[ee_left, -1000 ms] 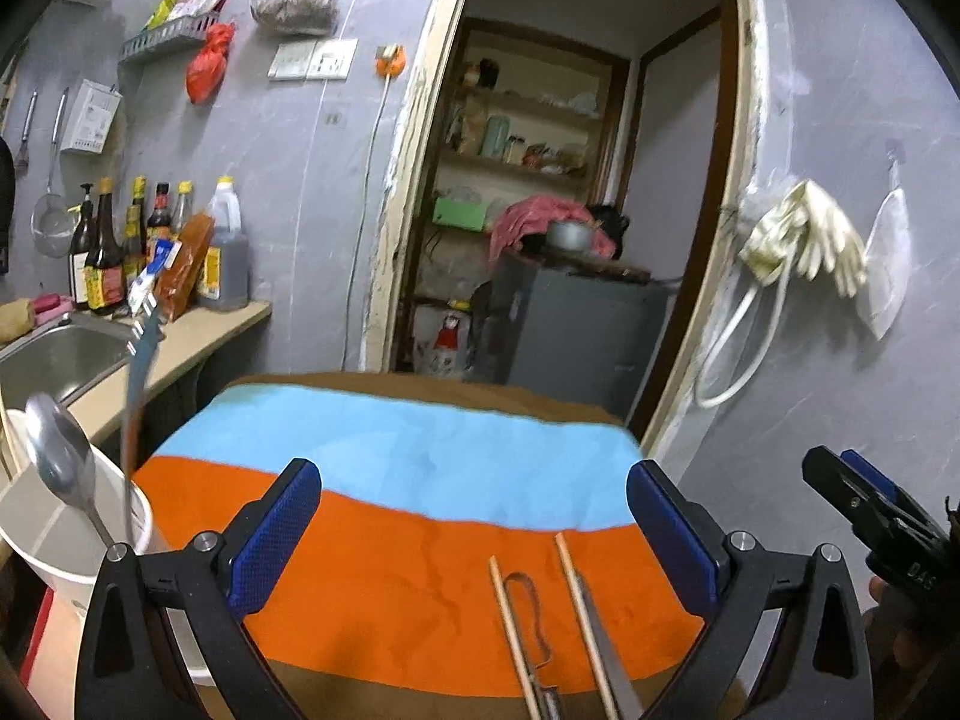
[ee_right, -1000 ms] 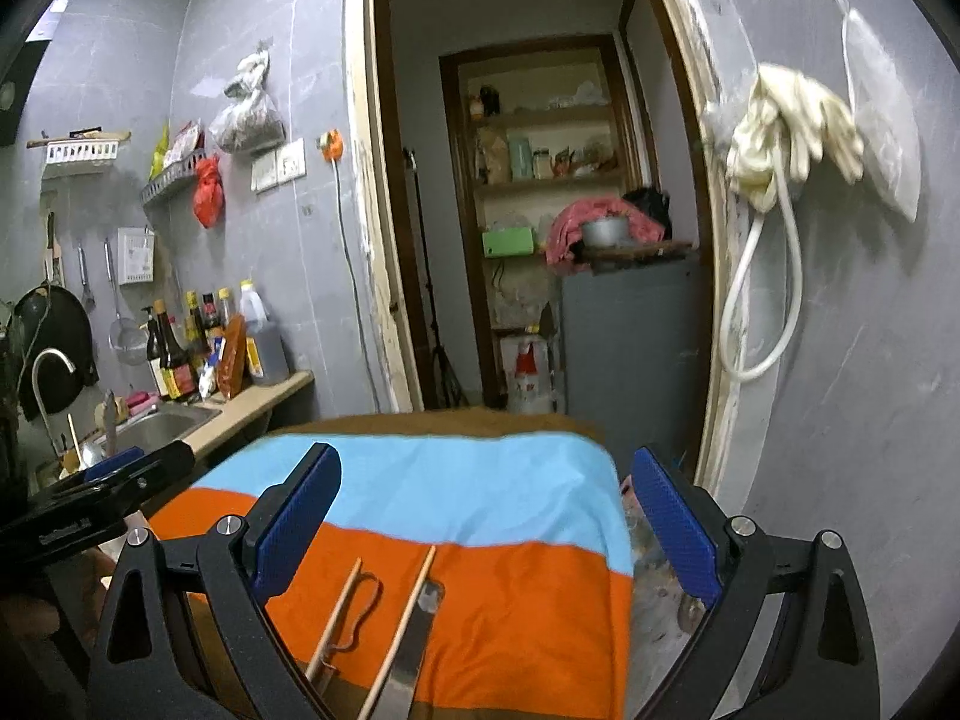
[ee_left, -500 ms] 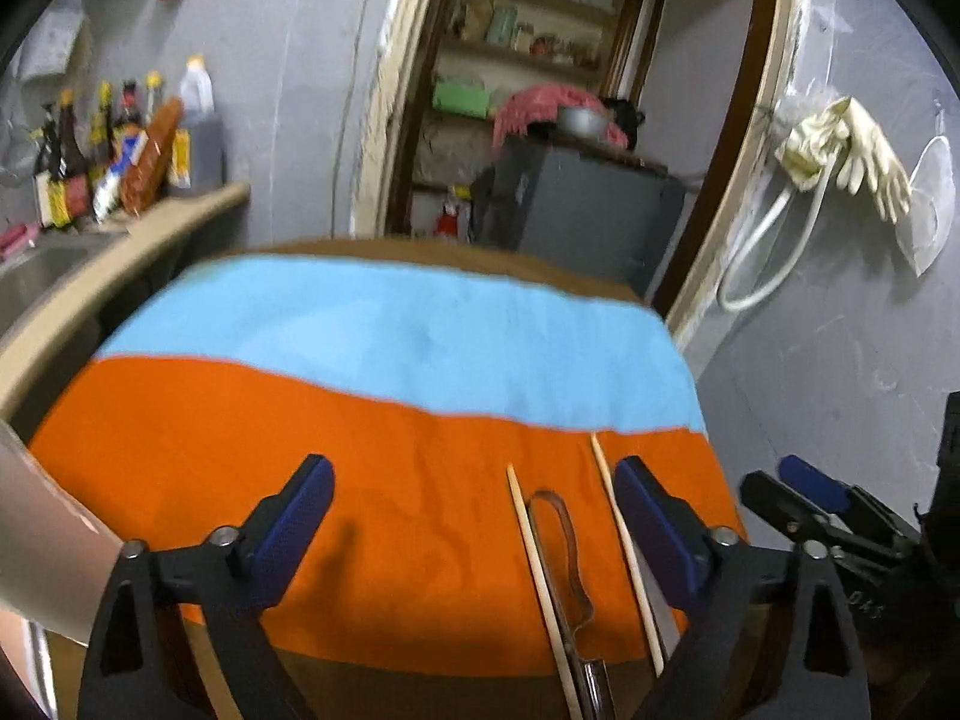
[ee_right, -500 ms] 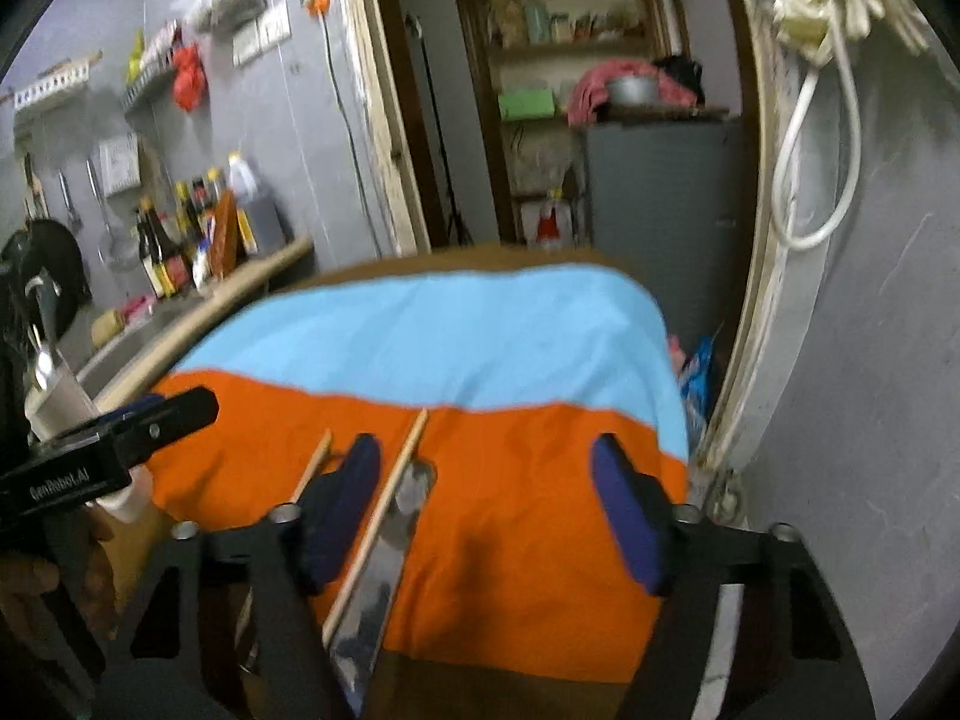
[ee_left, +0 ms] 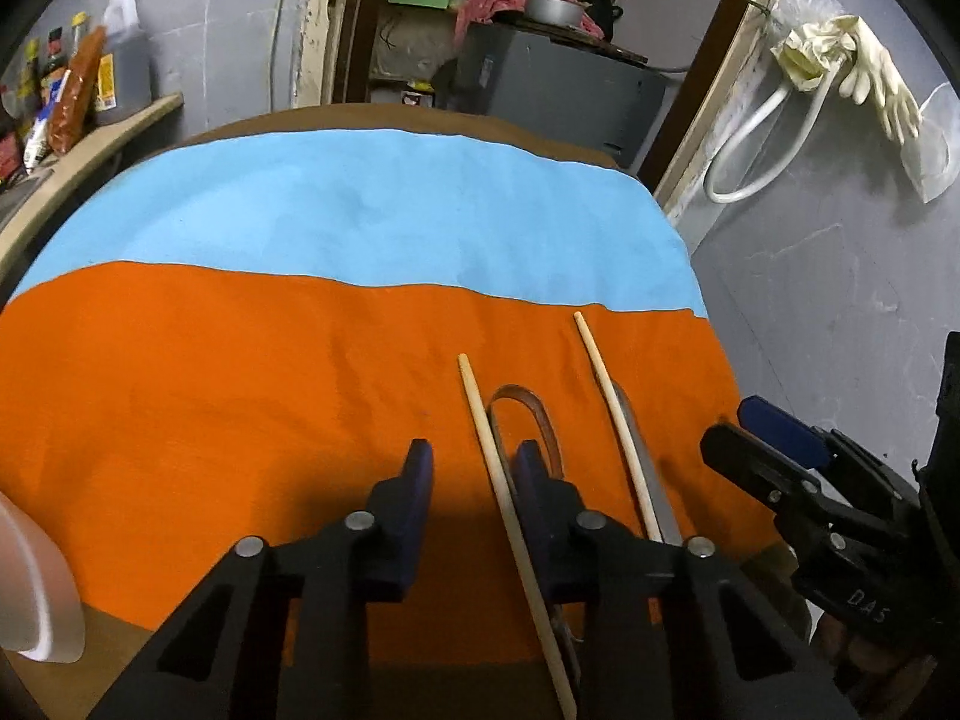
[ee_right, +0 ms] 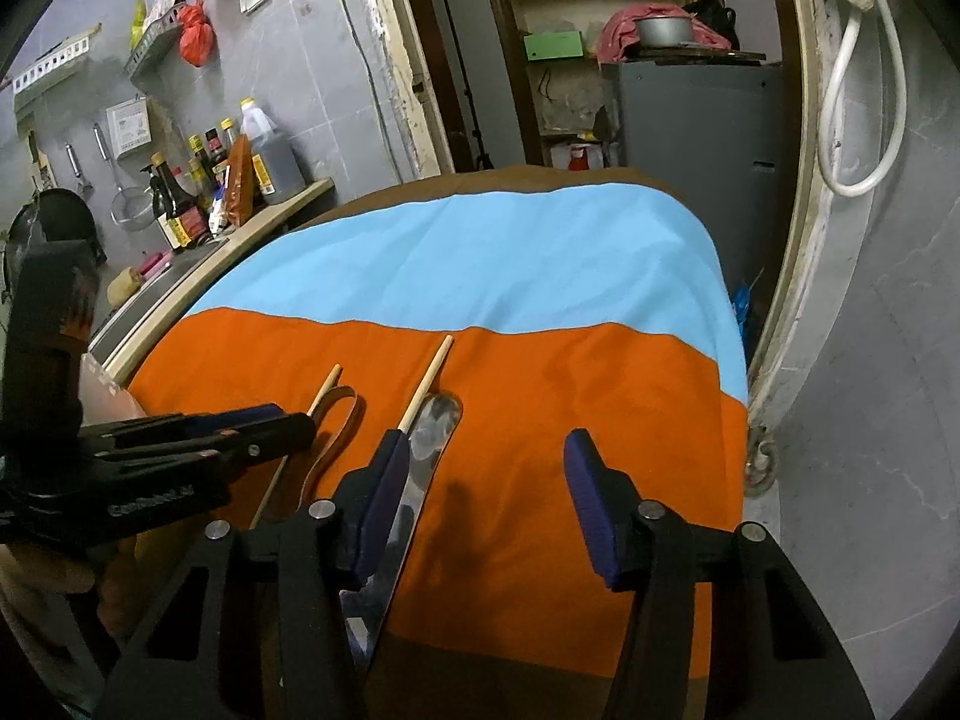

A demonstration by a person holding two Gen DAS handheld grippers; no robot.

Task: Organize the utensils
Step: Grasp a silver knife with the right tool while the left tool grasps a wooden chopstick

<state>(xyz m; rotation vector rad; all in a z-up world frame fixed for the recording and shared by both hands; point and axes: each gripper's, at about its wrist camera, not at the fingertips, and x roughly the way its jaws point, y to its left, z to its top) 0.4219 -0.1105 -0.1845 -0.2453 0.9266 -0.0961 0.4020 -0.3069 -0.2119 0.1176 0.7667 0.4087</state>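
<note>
- The bench [ee_left: 252, 360] has a cloth on it, orange near us and blue farther back.
- Two chopsticks lie on the orange part, side by side but apart.
- The left chopstick [ee_left: 480, 420] lies just beside a wire loop [ee_left: 543, 414].
- The right chopstick [ee_left: 606, 384] lies touching a flat metal knife [ee_right: 435, 426].
- The left gripper [ee_left: 471, 459] points down at the cloth. Its fingers [ee_left: 420, 468] are narrow and closing.
- The gap between those fingers shows only orange cloth. The left chopstick crosses in front of the right finger, and I cannot tell if they touch.
- The right gripper [ee_right: 486, 450] hangs over the orange cloth too. Its fingers [ee_right: 585, 462] are about half wide and closing.
- Nothing sits between the right fingers. The knife and right chopstick lie by the left finger, partly under it.
- A white cup [ee_left: 36, 588] stands at the left edge of the bench.
- Sauce bottles [ee_right: 198, 192] stand by the wall, on the counter by the sink.
- Rubber gloves [ee_left: 852, 60] and a white hose [ee_left: 756, 144] hang on the right wall.
</note>
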